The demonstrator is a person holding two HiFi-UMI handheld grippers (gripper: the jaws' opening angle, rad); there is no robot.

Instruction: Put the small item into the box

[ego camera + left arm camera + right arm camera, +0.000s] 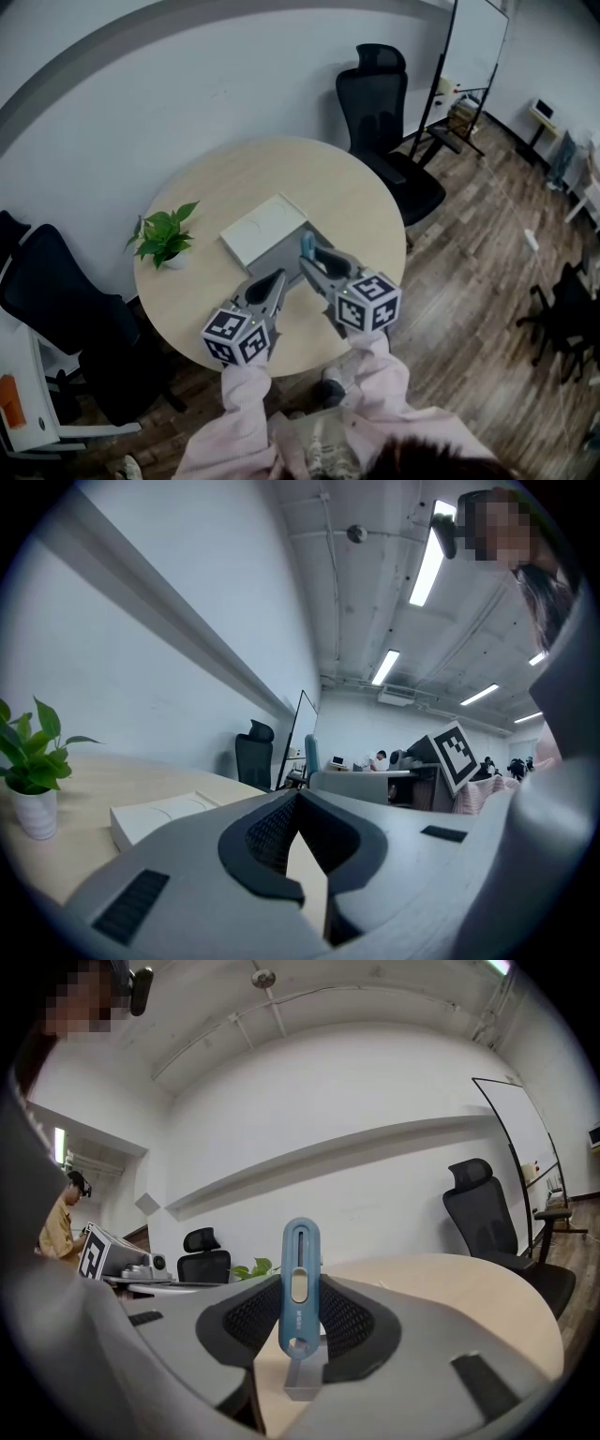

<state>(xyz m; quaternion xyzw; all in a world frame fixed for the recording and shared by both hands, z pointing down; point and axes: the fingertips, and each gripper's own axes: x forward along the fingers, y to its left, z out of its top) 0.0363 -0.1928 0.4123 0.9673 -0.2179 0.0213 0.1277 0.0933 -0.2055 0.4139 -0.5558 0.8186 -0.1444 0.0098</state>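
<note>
Blue plastic, slim and round-ended, the small item stands clamped between the pads of the right gripper. Its long axis runs straight up across the jaws, so its top rises well clear of them and its lower end hangs below. A small grey piece shows just beneath that end; I cannot tell whether it belongs to the item.

In the head view the white box lies just ahead of those jaw tips and a little to their left, on the round table. The drop therefore looks like a short reach forward and down. A grey area on the side of the box nearest the jaws may be its opening, but that is a guess.

The right gripper is plainly the nearer one, since it already carries the item. The left gripper sits beside it with its tips together and nothing between them. The box is ahead of it and off to its left.

Faint raised lettering runs down the item's body, too small to read. No readable print shows on the box lid, and the cubes carry only square markers.
</note>
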